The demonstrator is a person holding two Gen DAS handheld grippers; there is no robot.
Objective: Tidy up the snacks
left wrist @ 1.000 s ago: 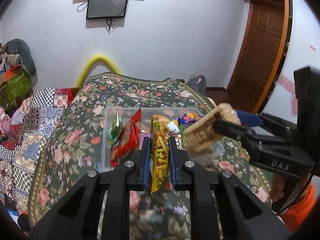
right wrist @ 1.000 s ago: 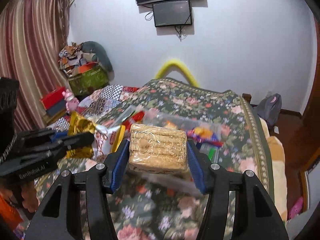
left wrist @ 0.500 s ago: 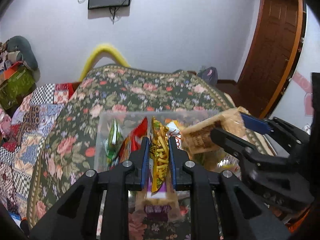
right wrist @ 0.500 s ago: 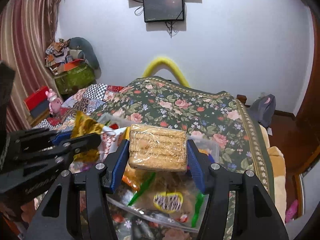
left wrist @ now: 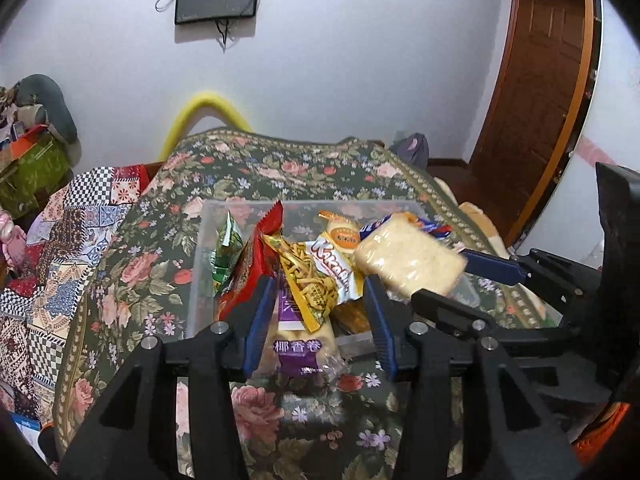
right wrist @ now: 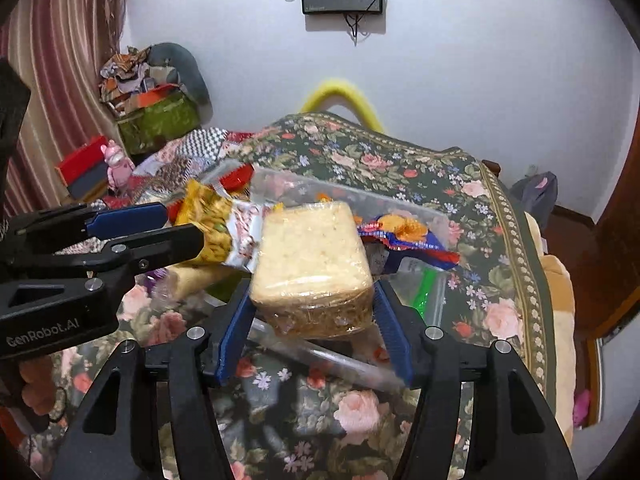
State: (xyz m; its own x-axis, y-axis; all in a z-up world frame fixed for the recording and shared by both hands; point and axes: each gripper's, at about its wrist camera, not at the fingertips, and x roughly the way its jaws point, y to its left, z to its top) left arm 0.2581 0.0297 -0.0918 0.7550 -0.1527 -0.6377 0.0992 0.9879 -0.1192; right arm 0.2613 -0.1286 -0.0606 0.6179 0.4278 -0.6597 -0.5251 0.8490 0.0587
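A clear plastic bin (left wrist: 224,216) on the floral bedspread holds several snack bags standing on end. My left gripper (left wrist: 319,280) hangs over its near side with jaws opening. The yellow snack bag (left wrist: 308,280) stands loose between them, clear of both pads, on a purple-labelled pack (left wrist: 298,344). My right gripper (right wrist: 313,289) is over the bin's right part (right wrist: 360,196). Its jaws are starting to open, but the pads still touch the lower sides of a clear-wrapped cracker pack (right wrist: 312,256), which tips forward. The left gripper (right wrist: 180,228) shows at the left there.
A red bag (left wrist: 256,256), a green bag (left wrist: 228,248) and a white wafer pack (left wrist: 336,268) fill the bin. A blue and orange wrapper (right wrist: 404,236) lies at its right. A patchwork quilt (left wrist: 60,240) lies left, a wooden door (left wrist: 532,92) stands right.
The left jaws have parted from the yellow bag, which now rests in the bin. Both grippers have come down over the bin. The cracker pack has tipped forward in the right gripper.
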